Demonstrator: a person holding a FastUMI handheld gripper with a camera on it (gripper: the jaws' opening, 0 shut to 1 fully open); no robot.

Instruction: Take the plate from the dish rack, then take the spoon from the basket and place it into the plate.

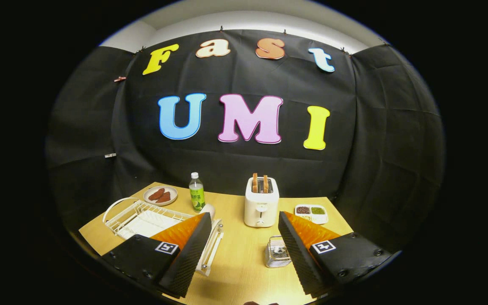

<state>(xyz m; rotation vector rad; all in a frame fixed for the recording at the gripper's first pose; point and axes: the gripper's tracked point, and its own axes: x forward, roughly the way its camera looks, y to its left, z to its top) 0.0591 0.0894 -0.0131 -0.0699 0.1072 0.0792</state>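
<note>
Gripper (244,237) wide open above the table (235,267), holding nothing, dish rack (142,218) partly hidden behind one finger, metal basket (275,254) half covered by the other

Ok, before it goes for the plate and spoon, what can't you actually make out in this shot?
- Plate: the dish rack is partly behind one finger of the open gripper; no plate can be told apart in it.
- Spoon: the basket is small and cut by the other finger; its contents are unclear.
- Divided tray: contents too small to name.
</note>
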